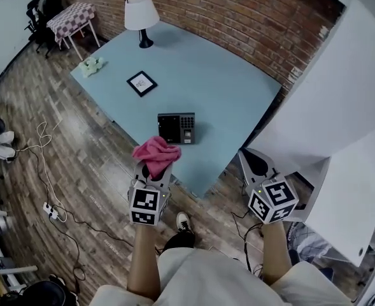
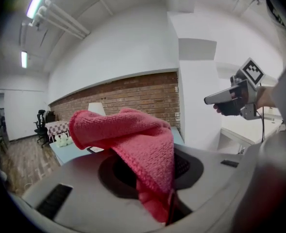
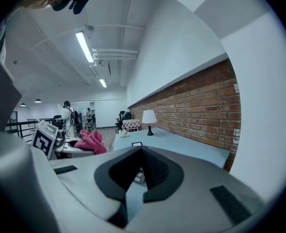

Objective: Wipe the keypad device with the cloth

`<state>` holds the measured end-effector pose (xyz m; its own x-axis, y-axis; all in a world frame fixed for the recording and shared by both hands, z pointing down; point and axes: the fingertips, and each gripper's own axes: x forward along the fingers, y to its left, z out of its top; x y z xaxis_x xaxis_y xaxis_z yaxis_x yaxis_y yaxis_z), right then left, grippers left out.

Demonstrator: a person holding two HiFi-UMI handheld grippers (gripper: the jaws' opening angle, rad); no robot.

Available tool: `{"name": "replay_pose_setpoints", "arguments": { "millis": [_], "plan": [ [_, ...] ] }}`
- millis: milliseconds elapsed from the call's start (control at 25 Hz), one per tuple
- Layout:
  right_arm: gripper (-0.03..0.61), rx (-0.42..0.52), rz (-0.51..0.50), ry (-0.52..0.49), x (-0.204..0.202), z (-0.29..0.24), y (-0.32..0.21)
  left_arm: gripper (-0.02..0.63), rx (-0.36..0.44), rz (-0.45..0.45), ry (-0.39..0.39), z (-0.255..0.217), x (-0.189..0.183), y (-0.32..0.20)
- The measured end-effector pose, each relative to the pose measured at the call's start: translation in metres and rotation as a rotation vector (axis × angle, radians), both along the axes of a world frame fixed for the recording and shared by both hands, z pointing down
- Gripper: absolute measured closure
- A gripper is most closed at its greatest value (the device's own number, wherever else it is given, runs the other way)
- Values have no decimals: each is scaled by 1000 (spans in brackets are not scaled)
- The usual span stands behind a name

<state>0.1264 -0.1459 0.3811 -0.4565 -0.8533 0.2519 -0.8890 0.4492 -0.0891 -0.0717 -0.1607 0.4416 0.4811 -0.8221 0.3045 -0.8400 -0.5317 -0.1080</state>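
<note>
The dark keypad device (image 1: 176,128) lies on the light blue table (image 1: 225,94), close to its near corner. A pink cloth (image 1: 156,153) hangs bunched just in front of the device, at the table's edge. My left gripper (image 1: 154,169) is shut on it from below. In the left gripper view the cloth (image 2: 133,135) drapes over both jaws and hides the tips. My right gripper (image 1: 254,162) is off the table by its right corner, pointing up along that edge. Its jaws (image 3: 142,152) meet at the tips with nothing between them.
A white lamp (image 1: 141,14), a small framed picture (image 1: 141,83) and a green soft toy (image 1: 93,65) stand on the table's far half. A checked side table (image 1: 72,18) is behind, cables (image 1: 47,171) run over the floor at left, and a white partition (image 1: 340,107) rises at right.
</note>
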Motion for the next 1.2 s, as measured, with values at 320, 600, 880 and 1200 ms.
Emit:
{"name": "replay_pose_setpoints", "arguments": {
  "millis": [320,600,880,1200],
  "plan": [
    [572,48,-16,12,21,-24,70,474,57,-47,-15,-31,11,73],
    [572,60,-29,-20,40,-40,132,474,106,-80,13,-56,23,138],
    [572,75,-48,-14,50,-51,191,474,130,-97,6,-73,32,204],
    [572,110,-100,0,46,-66,249,474,168,-109,3,-98,42,272]
  ]
}}
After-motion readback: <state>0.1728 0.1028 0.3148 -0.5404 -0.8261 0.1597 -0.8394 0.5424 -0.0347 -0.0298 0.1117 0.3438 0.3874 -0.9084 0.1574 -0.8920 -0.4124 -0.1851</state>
